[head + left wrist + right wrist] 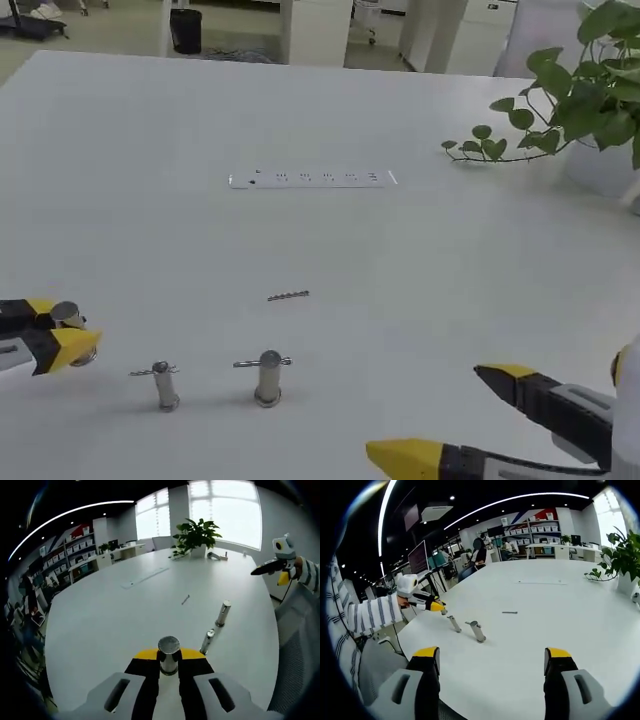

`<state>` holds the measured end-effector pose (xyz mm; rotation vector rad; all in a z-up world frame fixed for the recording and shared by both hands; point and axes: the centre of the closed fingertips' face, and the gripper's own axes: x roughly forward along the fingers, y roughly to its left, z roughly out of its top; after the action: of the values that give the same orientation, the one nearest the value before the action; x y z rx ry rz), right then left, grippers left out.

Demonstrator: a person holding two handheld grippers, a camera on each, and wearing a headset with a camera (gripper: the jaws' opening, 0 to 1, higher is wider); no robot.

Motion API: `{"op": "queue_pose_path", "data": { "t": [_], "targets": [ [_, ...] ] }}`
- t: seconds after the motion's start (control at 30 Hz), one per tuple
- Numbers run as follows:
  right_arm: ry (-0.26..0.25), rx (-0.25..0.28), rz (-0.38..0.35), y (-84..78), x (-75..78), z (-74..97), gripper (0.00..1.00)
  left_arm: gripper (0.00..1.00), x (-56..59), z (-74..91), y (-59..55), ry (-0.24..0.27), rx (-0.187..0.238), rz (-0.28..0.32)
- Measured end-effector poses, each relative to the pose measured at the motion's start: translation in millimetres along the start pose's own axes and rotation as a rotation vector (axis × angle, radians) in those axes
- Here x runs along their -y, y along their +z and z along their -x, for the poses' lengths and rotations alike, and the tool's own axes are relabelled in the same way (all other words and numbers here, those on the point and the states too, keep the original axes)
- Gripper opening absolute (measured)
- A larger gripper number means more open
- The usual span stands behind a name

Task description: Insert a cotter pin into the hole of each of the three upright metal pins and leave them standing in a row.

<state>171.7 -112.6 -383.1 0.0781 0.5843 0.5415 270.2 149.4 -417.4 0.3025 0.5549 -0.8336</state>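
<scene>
1. Left claw (169, 656): jaws closed on the shaft of the held pin (169, 645), which stands upright between the yellow tips with its round head above them; whether this pin touches the table (400, 280) or carries a cotter pin cannot be told
2. Right claw (492, 655): jaws spread wide with nothing between them, at the lower right of the head view, well apart from all the pins
3. Second pin (165, 388) and third pin (268, 380): both upright on the table, side by side in a row just right of the left claw and apart from each other
4. Inserted cotter pins (150, 372): one passes crosswise through the top of each standing pin
5. Loose cotter pin (288, 296): lies flat on the table beyond the third pin, touching nothing
6. Power strip (310, 178): lies farther back on the table; a potted plant (580, 90) stands at the far right
</scene>
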Motion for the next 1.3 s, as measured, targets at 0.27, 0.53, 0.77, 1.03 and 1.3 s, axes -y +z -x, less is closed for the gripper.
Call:
{"op": "queue_pose_path", "data": {
  "t": [0.27, 0.53, 0.77, 1.03, 1.3],
  "targets": [
    [0.012, 0.000, 0.009, -0.9, -1.1, -3.1, 0.84, 0.09, 30.3, 5.5, -4.7, -0.034, 0.007, 0.008],
    [0.019, -0.001, 0.009, -3.1, -4.3, -5.1, 0.84, 0.09, 58.4, 9.7, -3.6, -0.048, 0.026, 0.011],
    [0.022, 0.000, 0.008, -4.2, -6.7, -7.1, 0.85, 0.09, 78.2, 10.3, -0.3, -0.057, 0.039, 0.025],
    [0.025, -0.001, 0.011, -5.4, -9.1, -7.2, 0.85, 0.09, 95.8, 3.2, 3.8, -0.066, 0.051, 0.030],
    [0.020, -0.005, 0.011, -7.3, -11.0, -4.7, 0.85, 0.09, 109.3, -13.8, -3.3, -0.065, 0.017, 0.025]
  ]
}}
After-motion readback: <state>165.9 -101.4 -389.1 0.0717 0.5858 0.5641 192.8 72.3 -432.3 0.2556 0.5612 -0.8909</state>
